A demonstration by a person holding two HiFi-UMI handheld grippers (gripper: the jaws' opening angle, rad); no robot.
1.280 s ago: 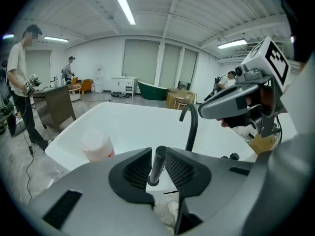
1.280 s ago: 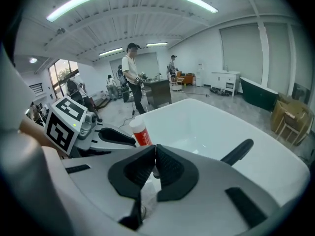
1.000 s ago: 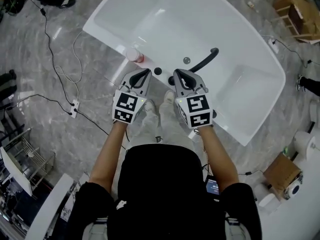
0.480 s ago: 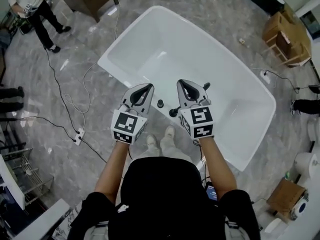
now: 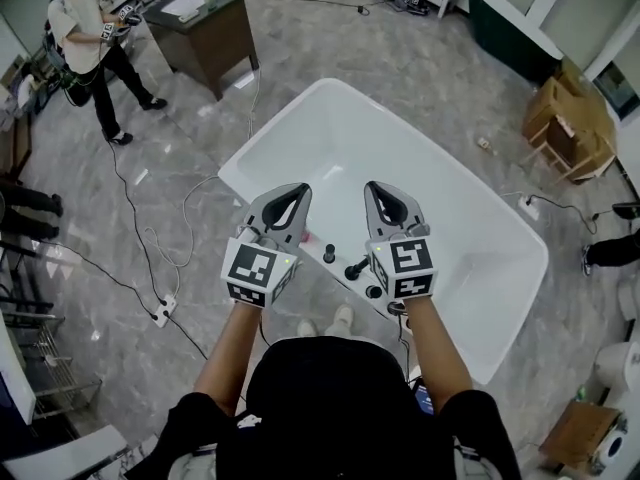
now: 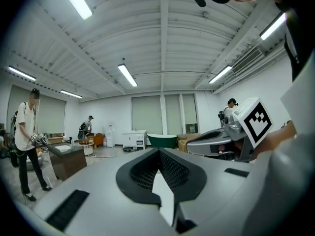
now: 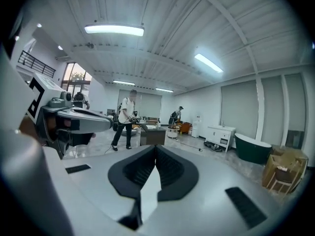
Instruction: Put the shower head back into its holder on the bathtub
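The white bathtub [image 5: 300, 133] lies below me in the head view. On its near rim sit a black knob [image 5: 329, 254], a black round fitting [image 5: 374, 291], and the end of a long black piece [image 5: 356, 268], apparently the shower head. The rest of that piece is hidden behind my right gripper. My left gripper [image 5: 297, 190] and right gripper [image 5: 372, 188] are held side by side high above the rim, both shut and empty. In the left gripper view the jaws [image 6: 160, 151] meet and point across the room. In the right gripper view the jaws [image 7: 156, 149] also meet.
A person [image 5: 90, 38] stands at the far left beside a dark desk [image 5: 205, 33]. Cables [image 5: 150, 248] and a power strip [image 5: 163, 313] lie on the floor left of the tub. Cardboard boxes [image 5: 565, 128] and a dark green tub [image 5: 510, 23] are at the right.
Both grippers have risen together, staying shut and empty. The tub now looks smaller and farther below, and more of the room shows. The pink cup on the rim is now out of sight.
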